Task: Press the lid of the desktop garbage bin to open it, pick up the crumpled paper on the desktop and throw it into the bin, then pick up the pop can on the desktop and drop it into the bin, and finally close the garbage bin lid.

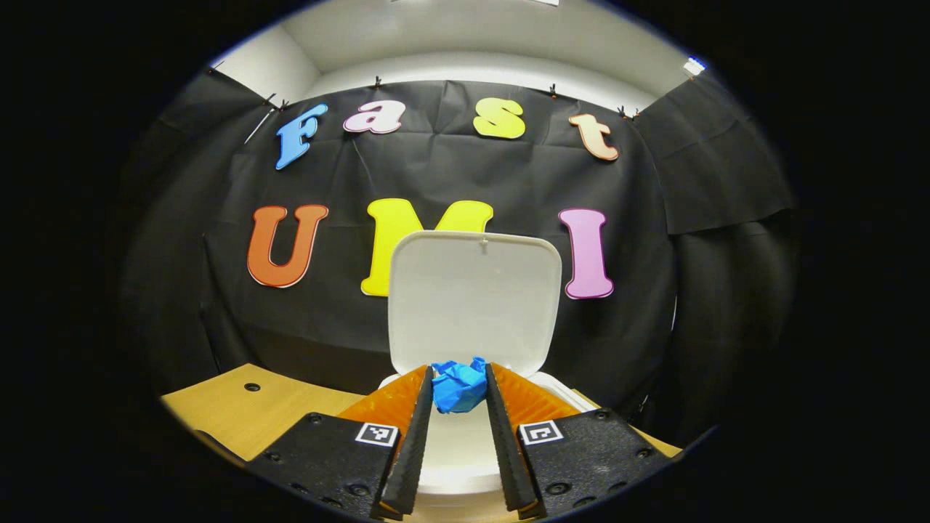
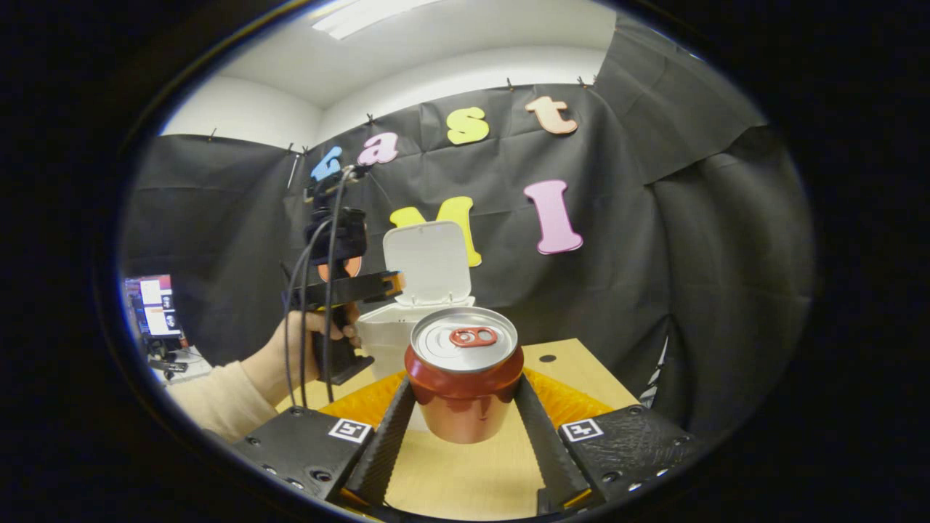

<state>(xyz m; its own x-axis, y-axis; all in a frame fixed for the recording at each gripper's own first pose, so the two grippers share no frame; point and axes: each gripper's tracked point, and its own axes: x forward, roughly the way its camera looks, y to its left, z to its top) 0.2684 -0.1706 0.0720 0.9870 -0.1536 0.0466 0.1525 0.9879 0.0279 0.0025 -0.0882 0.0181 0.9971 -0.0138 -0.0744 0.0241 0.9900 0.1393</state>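
Here the garbage bin (image 1: 465,436) stands with its lid (image 1: 474,298) upright — the left hand-held gripper (image 1: 460,388) clamps the crumpled paper (image 1: 459,386) above the bin's mouth. In the right gripper view, the right hand-held gripper (image 2: 465,407) grips the pop can (image 2: 464,381) on the desk (image 2: 581,370), in front of the bin — open desk lies rightward.

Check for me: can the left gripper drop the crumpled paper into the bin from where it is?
Probably yes. The left gripper holds the crumpled paper over the bin, whose lid stands upright behind it, and nothing lies between paper and opening.
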